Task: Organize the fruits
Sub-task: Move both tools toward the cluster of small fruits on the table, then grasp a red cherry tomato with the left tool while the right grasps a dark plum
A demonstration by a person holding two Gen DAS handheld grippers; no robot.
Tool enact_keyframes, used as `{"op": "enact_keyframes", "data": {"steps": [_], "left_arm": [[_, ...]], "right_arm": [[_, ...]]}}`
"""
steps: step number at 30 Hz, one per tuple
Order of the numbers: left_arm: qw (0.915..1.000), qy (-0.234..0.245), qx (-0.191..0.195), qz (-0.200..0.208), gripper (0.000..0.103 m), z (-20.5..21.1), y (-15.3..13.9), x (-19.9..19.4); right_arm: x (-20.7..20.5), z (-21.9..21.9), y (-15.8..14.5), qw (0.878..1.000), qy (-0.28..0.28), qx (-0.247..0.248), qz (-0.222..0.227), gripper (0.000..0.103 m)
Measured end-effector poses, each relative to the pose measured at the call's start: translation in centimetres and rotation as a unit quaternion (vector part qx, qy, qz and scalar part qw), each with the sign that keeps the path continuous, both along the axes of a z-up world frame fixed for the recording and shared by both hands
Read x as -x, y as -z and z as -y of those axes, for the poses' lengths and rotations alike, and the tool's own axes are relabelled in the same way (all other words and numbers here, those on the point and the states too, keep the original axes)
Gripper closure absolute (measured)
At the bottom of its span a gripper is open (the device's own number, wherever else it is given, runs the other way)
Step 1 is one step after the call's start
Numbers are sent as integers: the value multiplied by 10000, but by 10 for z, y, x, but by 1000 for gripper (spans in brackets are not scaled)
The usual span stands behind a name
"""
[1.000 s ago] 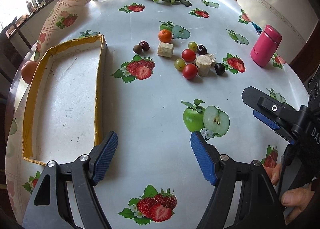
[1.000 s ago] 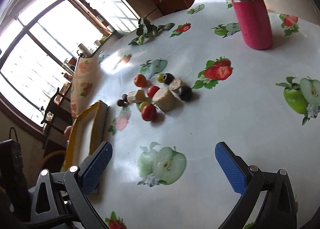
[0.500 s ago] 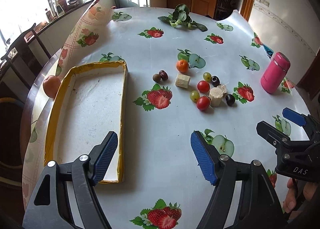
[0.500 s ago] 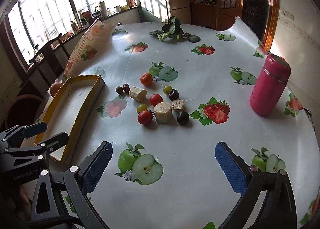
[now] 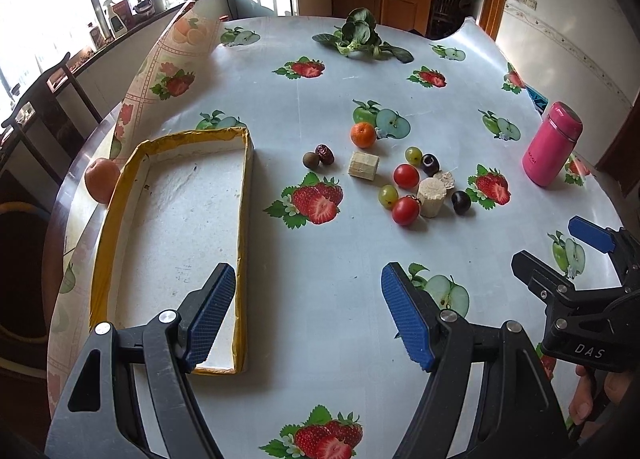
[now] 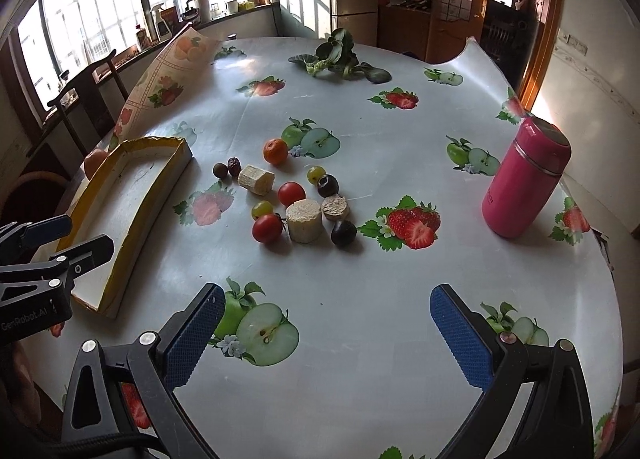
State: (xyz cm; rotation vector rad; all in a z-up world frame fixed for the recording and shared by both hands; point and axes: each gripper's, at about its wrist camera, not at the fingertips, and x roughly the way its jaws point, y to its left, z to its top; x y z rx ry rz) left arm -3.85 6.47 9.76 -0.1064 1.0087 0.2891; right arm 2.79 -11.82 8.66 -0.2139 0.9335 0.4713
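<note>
A cluster of small fruits lies mid-table: an orange (image 5: 363, 135) (image 6: 275, 150), two cherry tomatoes (image 5: 405, 211) (image 6: 267, 228), green grapes (image 5: 388, 195), dark plums (image 5: 461, 201) (image 6: 343, 233), a kiwi (image 5: 311, 160) and a date, mixed with pale corn-cob chunks (image 5: 431, 195) (image 6: 304, 220). An empty yellow-rimmed white tray (image 5: 244, 199) (image 6: 124, 251) sits at the left. My left gripper (image 5: 306, 315) is open above the tray's near right corner. My right gripper (image 6: 326, 331) is open, well short of the fruits; it also shows in the left wrist view (image 5: 560, 251).
A pink flask (image 5: 551, 149) (image 6: 524, 187) stands at the right. Leafy greens (image 5: 356, 39) lie at the far side. A larger orange-red fruit (image 5: 102, 179) sits outside the tray near the table's left edge. A chair (image 6: 84, 99) stands beyond the left edge.
Both grippers have risen and pulled back from the table, so more of the table and tray shows. The right gripper has levelled from a tilt. Both stay open; nothing was picked up.
</note>
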Motion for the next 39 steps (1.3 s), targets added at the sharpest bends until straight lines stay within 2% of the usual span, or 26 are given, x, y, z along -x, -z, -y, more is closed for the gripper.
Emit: {"op": "enact_keyframes", "data": {"steps": [18,31,34,39], "left_arm": [[9997,116,111,-205,28,3,13,-8],[9977,315,432,-422,28,8,38,-36],[9964,410,597,-446,28,13,45,-49],[9943,570,757,-485,28,19,59,-75]], "right_arm": [[-7,-3,12,9999,34,95,-133,0],[-28,2,27,9993,23,-73,-359,2],[-38,3,34,9986,9,-168,-497,9],[-60,-2,51,9969,-38,-238,-747,37]]}}
